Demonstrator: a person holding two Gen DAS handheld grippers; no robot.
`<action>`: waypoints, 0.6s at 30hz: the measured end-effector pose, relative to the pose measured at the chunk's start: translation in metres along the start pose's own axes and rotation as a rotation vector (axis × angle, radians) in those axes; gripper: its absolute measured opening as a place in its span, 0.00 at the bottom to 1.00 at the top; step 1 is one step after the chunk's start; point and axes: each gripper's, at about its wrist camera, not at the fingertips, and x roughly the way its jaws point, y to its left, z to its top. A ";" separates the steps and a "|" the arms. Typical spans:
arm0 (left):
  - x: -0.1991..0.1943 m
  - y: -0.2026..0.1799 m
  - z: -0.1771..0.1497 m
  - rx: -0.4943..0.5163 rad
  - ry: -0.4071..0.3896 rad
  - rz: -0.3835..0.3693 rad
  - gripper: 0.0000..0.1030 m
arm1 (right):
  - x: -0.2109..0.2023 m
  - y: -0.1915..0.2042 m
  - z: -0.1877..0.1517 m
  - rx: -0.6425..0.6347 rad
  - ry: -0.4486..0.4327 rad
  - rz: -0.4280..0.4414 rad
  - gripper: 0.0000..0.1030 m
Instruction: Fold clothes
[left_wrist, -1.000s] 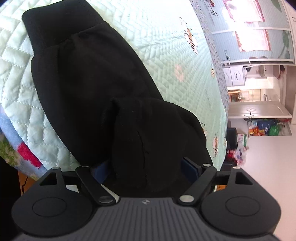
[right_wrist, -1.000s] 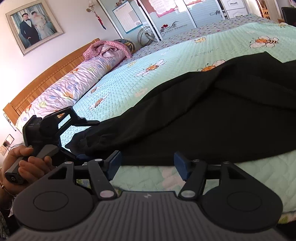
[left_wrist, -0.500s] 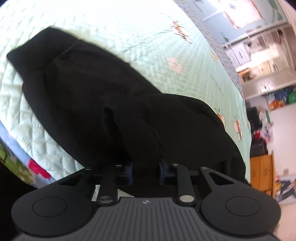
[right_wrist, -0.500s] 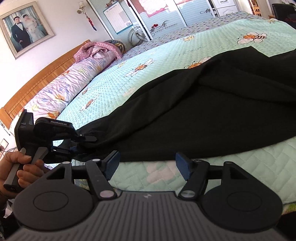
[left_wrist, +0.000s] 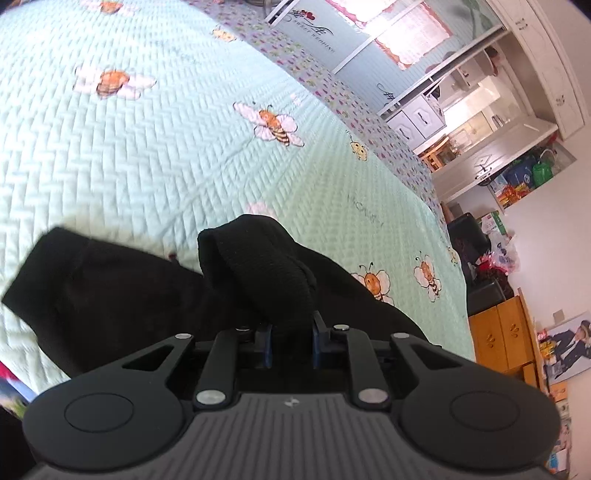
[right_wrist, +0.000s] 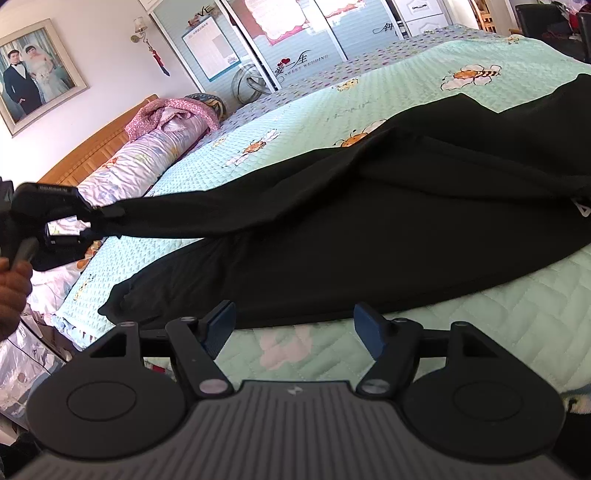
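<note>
One cuff of the black trousers (right_wrist: 369, 221) is pinched in the left gripper (left_wrist: 290, 341), lifted for folding; the right gripper (right_wrist: 295, 328) gapes wider, empty.

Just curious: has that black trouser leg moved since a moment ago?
Yes. The left gripper has lifted its cuff off the quilt, toward the headboard.

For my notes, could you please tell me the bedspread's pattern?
Pale mint quilted bedspread printed with orange bees; clearest in the left wrist view.

Black hand-held gripper (right_wrist: 293, 328); blue finger pads (right_wrist: 369, 328); silver pivot screws; ribbed grey housing
</note>
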 end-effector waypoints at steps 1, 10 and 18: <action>-0.003 -0.004 0.002 0.017 -0.002 -0.008 0.19 | 0.000 -0.001 0.001 -0.002 -0.002 0.001 0.71; -0.028 -0.047 0.032 0.065 -0.075 -0.116 0.18 | -0.005 -0.022 0.010 0.078 -0.042 -0.002 0.71; -0.089 -0.052 0.059 0.007 -0.168 -0.231 0.18 | -0.011 -0.043 0.014 0.163 -0.077 0.041 0.72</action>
